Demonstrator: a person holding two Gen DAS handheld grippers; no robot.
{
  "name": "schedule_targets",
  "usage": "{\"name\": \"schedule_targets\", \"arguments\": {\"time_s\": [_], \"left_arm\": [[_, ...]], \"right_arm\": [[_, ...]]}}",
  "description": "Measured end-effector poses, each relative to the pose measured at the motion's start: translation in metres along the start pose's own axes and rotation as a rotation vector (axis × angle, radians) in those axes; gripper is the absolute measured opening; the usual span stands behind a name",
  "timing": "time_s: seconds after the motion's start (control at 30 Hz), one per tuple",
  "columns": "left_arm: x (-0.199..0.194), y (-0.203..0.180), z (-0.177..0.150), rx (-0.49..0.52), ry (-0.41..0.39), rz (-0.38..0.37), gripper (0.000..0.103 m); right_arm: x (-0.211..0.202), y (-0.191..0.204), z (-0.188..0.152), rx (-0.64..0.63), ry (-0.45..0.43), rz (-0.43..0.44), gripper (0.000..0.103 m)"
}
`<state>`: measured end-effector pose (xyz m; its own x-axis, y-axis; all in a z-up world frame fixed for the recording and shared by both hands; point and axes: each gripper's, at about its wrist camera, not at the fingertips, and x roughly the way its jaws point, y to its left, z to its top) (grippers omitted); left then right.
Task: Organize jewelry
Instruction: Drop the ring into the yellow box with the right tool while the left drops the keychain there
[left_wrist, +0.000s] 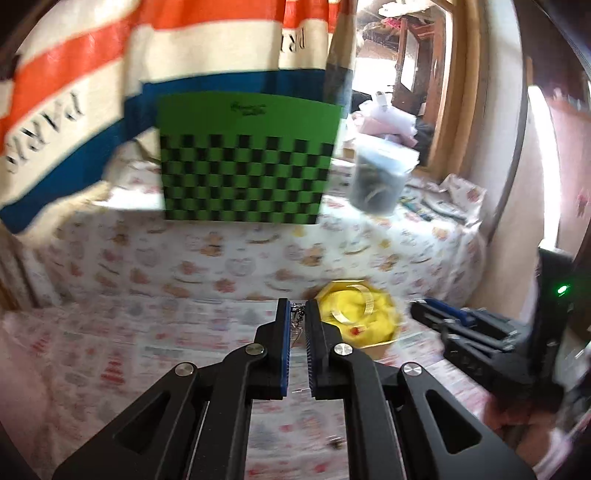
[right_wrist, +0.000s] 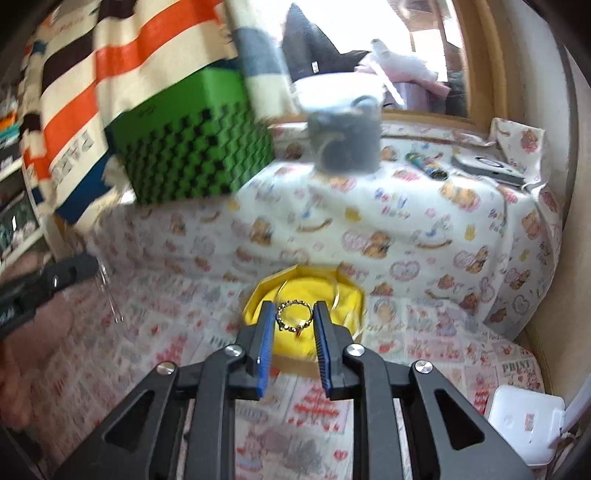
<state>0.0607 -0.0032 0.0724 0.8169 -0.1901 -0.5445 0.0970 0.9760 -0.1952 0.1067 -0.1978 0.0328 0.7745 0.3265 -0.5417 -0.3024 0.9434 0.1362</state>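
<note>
Left gripper (left_wrist: 297, 314) is nearly shut, pinching a thin silvery chain (left_wrist: 297, 320) at its tips so the loose length hangs free instead of dragging on the printed cloth (left_wrist: 221, 266) below. Just ahead and to its right sits the yellow box (left_wrist: 360, 317), probably where the piece belongs. Right gripper (right_wrist: 294, 315) holds a beaded gold ring (right_wrist: 292, 314) across its width between part-closed jaws, directly over that yellow box (right_wrist: 258, 295), likely poised to drop it in. Both views are blurred.
</note>
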Motion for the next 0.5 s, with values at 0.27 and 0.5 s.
{"name": "schedule_targets", "arguments": {"time_s": [0.27,0.5], "left_arm": [[0.05,-0.015,0.034,-0.073,0.056,-0.156,0.007],[0.101,-0.031,0.026,-0.031,0.126,-0.203,0.007]], "right_arm": [[0.026,-0.032,0.013,0.159,-0.008,0.123,0.019],[0.063,-0.05,-0.007,0.255,0.061,0.196,0.02]]}}
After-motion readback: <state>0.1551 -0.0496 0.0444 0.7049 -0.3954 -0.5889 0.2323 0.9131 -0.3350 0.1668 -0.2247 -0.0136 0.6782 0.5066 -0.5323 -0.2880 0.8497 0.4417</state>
